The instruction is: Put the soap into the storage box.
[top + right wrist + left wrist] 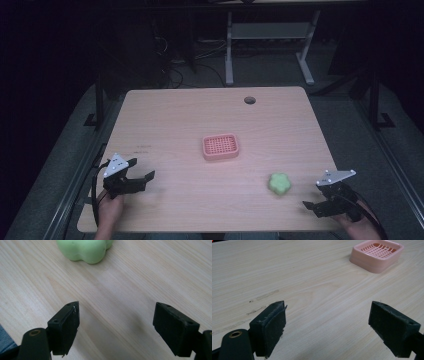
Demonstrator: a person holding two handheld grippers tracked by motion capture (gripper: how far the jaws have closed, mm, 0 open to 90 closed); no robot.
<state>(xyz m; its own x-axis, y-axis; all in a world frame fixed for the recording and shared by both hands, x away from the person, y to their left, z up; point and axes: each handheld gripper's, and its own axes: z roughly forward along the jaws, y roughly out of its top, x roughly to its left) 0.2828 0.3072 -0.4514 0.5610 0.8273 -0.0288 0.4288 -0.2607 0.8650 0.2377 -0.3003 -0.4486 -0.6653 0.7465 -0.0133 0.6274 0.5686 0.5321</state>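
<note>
A pink slotted soap dish point(220, 146) sits near the middle of the wooden table point(165, 115); in the left gripper view the dish point(377, 255) is at the upper right. A green flower-shaped soap point(279, 184) lies at the front right, and the soap point(85, 250) lies just ahead of the right gripper's jaws. My left gripper point(141, 173) hovers open at the front left, with nothing between its jaws point(328, 327). My right gripper point(314, 201) is open near the front right corner, a short way right of the soap, also empty point(116, 327).
A round cable hole point(249, 100) is at the table's far edge. Beyond the table stand a white desk frame point(265, 35) and cables on a dark floor. Metal rails point(80, 180) run along both table sides.
</note>
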